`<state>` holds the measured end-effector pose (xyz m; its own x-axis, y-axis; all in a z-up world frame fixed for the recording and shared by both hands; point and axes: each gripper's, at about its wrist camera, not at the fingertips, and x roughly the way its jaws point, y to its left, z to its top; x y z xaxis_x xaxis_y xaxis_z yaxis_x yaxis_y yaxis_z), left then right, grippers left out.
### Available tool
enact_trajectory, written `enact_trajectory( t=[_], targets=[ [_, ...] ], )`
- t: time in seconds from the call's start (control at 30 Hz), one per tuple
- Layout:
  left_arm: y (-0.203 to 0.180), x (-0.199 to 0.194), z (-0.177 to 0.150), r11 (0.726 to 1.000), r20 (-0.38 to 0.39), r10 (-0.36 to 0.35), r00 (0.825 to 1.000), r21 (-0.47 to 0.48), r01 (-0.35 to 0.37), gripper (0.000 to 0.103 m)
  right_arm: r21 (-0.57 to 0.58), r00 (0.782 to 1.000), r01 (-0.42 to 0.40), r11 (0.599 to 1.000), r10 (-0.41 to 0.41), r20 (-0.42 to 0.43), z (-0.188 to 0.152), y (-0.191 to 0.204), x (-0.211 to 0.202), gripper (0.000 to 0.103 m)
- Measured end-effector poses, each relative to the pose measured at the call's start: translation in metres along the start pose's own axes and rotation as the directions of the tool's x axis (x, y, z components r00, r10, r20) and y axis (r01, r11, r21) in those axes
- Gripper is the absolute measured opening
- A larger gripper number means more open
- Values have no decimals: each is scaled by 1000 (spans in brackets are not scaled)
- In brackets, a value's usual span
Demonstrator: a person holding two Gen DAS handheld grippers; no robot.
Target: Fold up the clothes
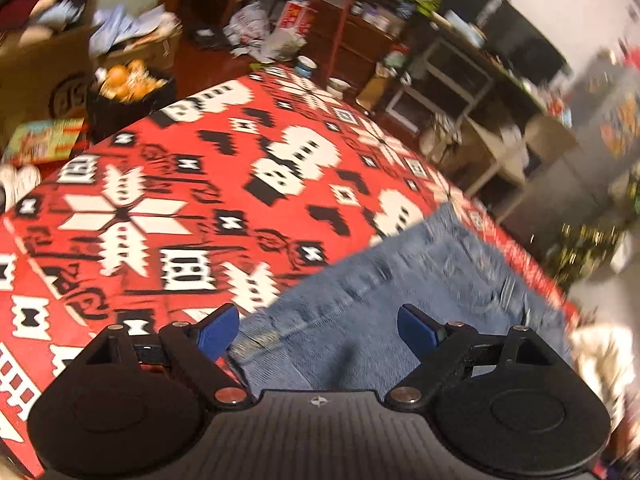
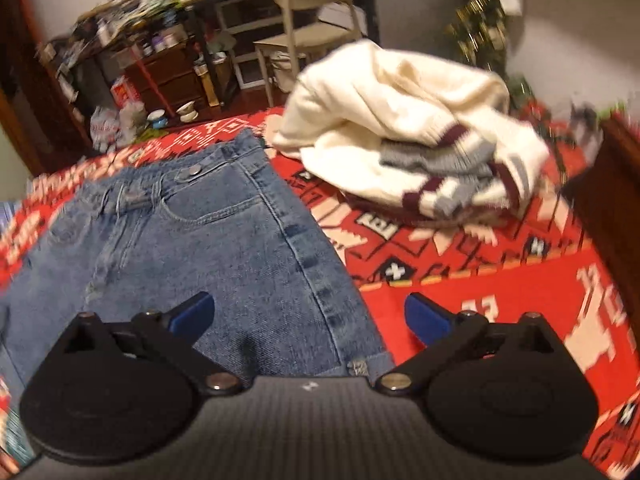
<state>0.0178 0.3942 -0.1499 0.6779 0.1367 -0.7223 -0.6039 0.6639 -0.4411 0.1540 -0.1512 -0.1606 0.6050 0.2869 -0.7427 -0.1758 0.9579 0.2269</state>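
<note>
Left wrist view: my left gripper [image 1: 318, 330] has its blue fingers spread wide with nothing between them. It hangs over one edge of a pair of blue denim shorts [image 1: 400, 300] lying on a red, black and white patterned blanket [image 1: 160, 208]. A stitched seam of the denim runs under the gap between my fingers. The picture is blurred, so I cannot tell whether the fingertips touch the cloth. Beyond the blanket are a black bin of oranges [image 1: 128, 84] and cluttered shelves.

Right wrist view: my right gripper [image 2: 310, 316] is also wide open and empty, hovering over the hem end of the denim shorts [image 2: 192, 248]. They lie flat, front side up, waistband button at the far end. A rumpled cream sweater [image 2: 400, 120] with maroon and grey stripes sits just beside the shorts, farther back to the right on the blanket [image 2: 500, 300].

Risks, as I judge them: closing here could pinch the blanket along with the denim, dragging it. Catching only the top layer would make a crooked fold. A wide swing could snag the sweater.
</note>
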Motion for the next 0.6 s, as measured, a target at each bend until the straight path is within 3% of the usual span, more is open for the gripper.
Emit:
enact_trajectory(
  t=[0.2,0.27,0.6],
  targets=[
    [43,1,7,976,-55,-34,998,-218,21,61,101,1000,-28,994,29,-9,1,-15,2,102],
    [52,3,5,955,-65,-97,993,-286,74,59,100,999,-32,994,33,-13,1,-14,3,102],
    [54,0,2,934,-49,-160,986,-331,135,53,89,999,-34,995,36,-23,0,-10,5,102]
  ],
)
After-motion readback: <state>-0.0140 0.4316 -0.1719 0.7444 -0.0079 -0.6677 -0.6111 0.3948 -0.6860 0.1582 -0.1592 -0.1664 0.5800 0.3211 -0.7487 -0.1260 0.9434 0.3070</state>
